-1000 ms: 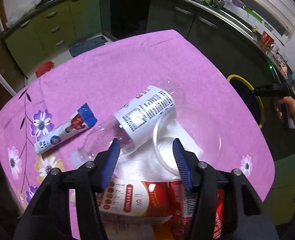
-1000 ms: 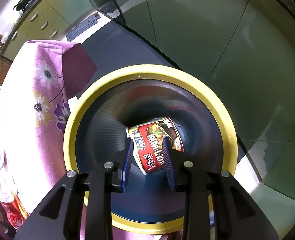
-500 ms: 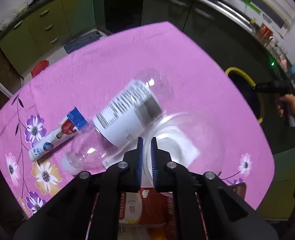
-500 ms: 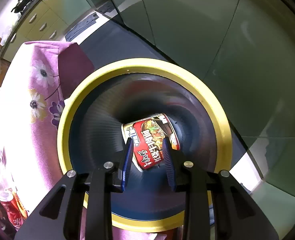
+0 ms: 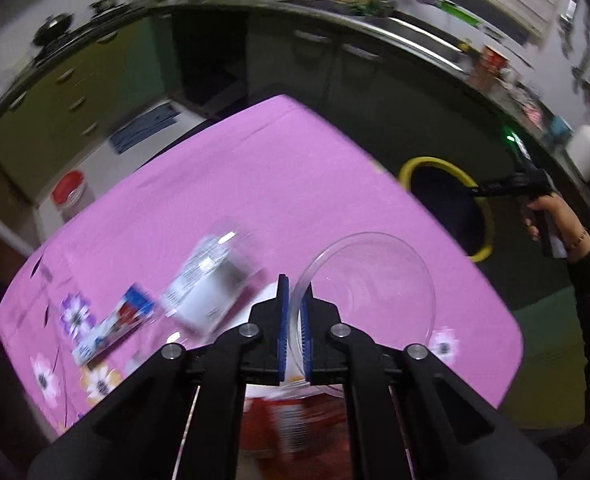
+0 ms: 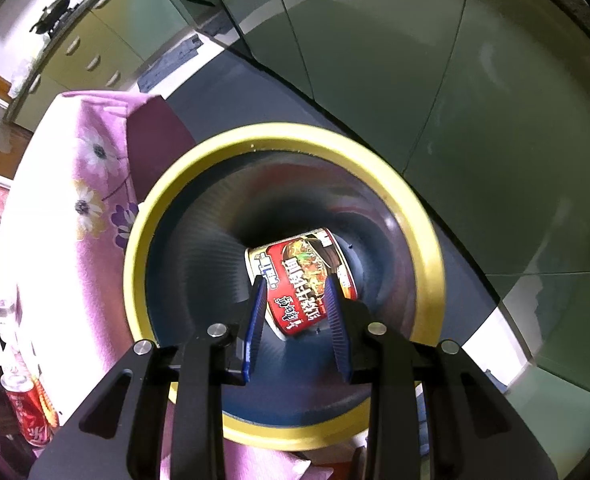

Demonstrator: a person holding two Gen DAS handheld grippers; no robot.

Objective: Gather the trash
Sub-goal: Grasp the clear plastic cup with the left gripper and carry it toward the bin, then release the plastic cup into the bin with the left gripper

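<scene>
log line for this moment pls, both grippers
left gripper: shut on clear plastic bowl rim, over pink tablecloth | right gripper: open over yellow-rimmed bin | noodle cup: inside bin

On the pink flowered tablecloth (image 5: 279,184), a clear plastic bowl (image 5: 369,280) sits near right. Left of it lies what seems a blurred labelled plastic bottle (image 5: 211,288), with a flat snack packet (image 5: 113,328) farther left. Beyond the table's right edge stands a yellow-rimmed bin (image 6: 423,240), a red instant-noodle cup (image 6: 301,280) inside.
</scene>
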